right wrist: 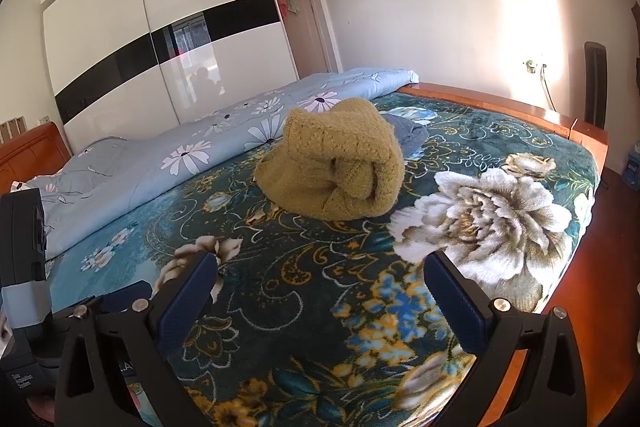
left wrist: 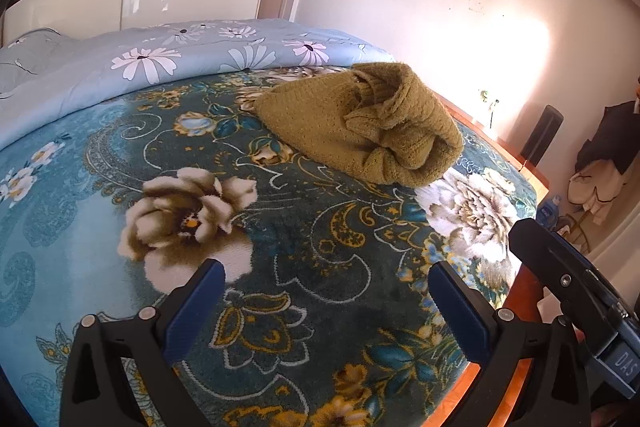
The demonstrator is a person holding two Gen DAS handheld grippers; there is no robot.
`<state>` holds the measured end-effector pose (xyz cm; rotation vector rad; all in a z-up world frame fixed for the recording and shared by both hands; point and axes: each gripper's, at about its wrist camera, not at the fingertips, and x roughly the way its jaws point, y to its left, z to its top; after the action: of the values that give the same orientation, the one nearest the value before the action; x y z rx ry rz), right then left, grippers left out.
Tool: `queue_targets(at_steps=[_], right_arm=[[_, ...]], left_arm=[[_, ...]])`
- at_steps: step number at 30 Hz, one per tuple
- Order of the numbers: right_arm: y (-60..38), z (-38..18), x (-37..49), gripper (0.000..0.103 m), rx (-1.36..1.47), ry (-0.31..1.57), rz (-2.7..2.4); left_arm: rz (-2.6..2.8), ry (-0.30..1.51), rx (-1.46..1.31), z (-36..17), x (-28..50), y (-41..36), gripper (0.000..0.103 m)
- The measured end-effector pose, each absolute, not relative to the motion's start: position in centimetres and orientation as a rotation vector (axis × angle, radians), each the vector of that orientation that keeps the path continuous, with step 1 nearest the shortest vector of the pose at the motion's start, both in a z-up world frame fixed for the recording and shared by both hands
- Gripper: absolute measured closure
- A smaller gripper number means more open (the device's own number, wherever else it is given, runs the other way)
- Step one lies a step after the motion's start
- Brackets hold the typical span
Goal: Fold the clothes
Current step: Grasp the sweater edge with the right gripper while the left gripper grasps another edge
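Both grippers open and empty above the bed; crumpled sweater lies ahead.

The left gripper (left wrist: 326, 281) and the right gripper (right wrist: 320, 273), each with black arms and blue finger pads, hold their jaws spread wide with nothing between them, over the teal floral plush blanket (left wrist: 280, 247). Farther on, the mustard-yellow knitted sweater (right wrist: 332, 163) lies bunched in a heap on the blanket, well apart from both grippers. Behind it lies a folded grey-blue garment (right wrist: 410, 133), then the light-blue daisy-print quilt (left wrist: 180, 55) along the far left.
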<state>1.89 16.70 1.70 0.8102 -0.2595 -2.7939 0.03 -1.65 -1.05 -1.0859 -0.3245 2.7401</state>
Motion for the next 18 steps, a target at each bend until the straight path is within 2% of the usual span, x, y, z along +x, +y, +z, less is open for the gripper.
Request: queue_targets(at_steps=[8,16,17,18], right_arm=[[16.5,1.4,1.1,0.0,0.826,-0.221,-2.81],[15.7,0.2,-9.7,0.0,0.943,0.199,-2.923],[15.6,-0.2,-11.3,0.001,0.976,0.206,-2.922],[15.6,-0.6,-12.8,0.008,1.008,0.212,-2.92]], left_arm=[[2.724,-0.346,-1.086,-1.4,0.0,-2.4,0.0],[2.8,-0.493,-1.055,-1.2,1.3,-7.9,0.0],[2.813,-0.502,-1.054,-1.2,1.5,-8.6,0.0],[2.826,-0.502,-1.057,-1.1,1.7,-9.0,0.0]])
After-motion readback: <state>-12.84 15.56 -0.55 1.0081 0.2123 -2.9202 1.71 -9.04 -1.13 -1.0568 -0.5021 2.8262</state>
